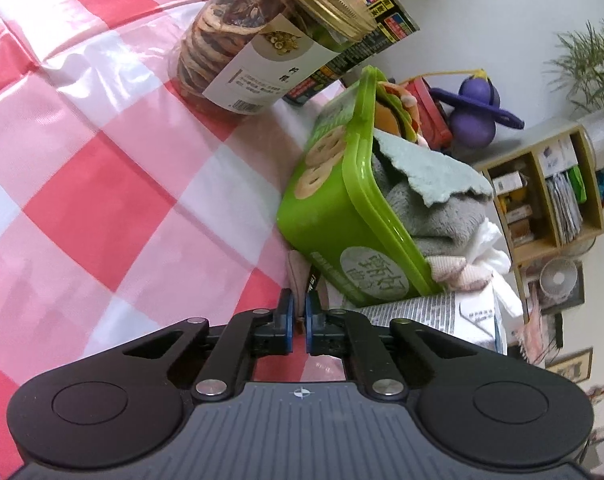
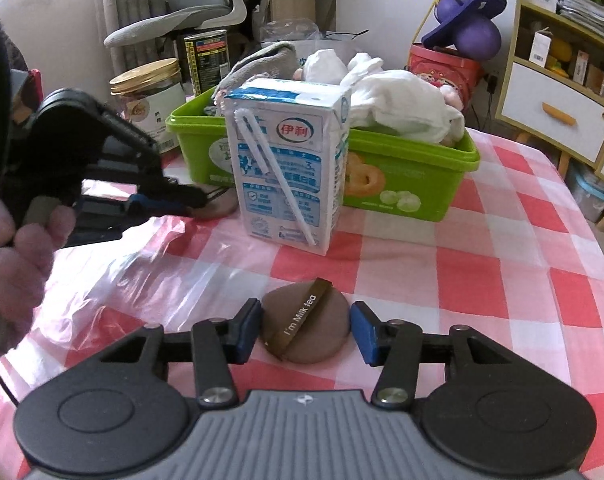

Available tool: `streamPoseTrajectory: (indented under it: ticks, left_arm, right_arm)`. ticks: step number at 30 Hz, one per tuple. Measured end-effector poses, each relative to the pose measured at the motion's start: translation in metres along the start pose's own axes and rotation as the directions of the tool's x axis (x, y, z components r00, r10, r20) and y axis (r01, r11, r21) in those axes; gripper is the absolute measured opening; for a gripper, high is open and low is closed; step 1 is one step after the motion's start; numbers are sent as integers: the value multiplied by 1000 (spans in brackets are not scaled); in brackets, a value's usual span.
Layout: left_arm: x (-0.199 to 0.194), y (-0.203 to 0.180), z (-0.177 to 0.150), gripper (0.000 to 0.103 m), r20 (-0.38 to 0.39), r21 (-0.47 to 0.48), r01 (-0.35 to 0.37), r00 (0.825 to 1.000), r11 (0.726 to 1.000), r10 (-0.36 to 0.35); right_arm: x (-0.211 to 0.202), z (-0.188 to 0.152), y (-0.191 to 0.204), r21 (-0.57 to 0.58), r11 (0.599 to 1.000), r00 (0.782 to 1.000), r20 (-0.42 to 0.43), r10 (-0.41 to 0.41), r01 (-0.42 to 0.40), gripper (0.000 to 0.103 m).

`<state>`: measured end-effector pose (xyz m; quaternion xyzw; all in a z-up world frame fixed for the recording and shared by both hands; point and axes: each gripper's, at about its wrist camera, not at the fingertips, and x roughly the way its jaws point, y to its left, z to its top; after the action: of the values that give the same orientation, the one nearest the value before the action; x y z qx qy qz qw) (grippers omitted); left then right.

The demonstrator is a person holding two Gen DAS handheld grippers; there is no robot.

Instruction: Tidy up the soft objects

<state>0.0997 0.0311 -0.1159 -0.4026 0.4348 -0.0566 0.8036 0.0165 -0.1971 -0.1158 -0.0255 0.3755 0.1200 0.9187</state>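
Note:
A green bin (image 2: 406, 168) holds cloths, towels and soft toys; it also shows in the left wrist view (image 1: 334, 216). A brown powder puff (image 2: 306, 330) with an "I'm Milk tea" band lies on the checked cloth between the fingers of my right gripper (image 2: 305, 330), which is open around it. My left gripper (image 1: 299, 322) is shut on a second brown puff (image 1: 298, 276) beside the bin. In the right wrist view the left gripper (image 2: 198, 200) pinches that puff (image 2: 222, 206) on the table left of the milk carton.
A milk carton (image 2: 290, 168) with a straw stands in front of the bin. A gold-lidded jar (image 1: 242, 52) and a dark can (image 1: 366, 40) stand behind. A crumpled clear plastic bag (image 2: 114, 272) lies at the left. Shelves (image 2: 562, 80) stand beyond the table edge.

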Motion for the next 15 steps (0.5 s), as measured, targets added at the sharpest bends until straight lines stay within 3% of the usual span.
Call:
streamPoseTrajectory:
  ticks: [4, 10, 15]
  left_arm:
    - [-9, 3, 0, 0, -71, 13, 3, 998, 1000, -2]
    - [-30, 8, -3, 1, -130, 130, -22, 991, 991, 39]
    - [-43, 5, -13, 11, -140, 320, -32, 987, 947, 81]
  right_arm:
    - [-6, 1, -4, 28, 1000, 1000, 0, 11, -11, 23]
    - [-13, -1, -11, 37, 999, 1000, -10, 27, -27, 23]
    - [-16, -9, -13, 33, 999, 999, -32, 38, -37, 27]
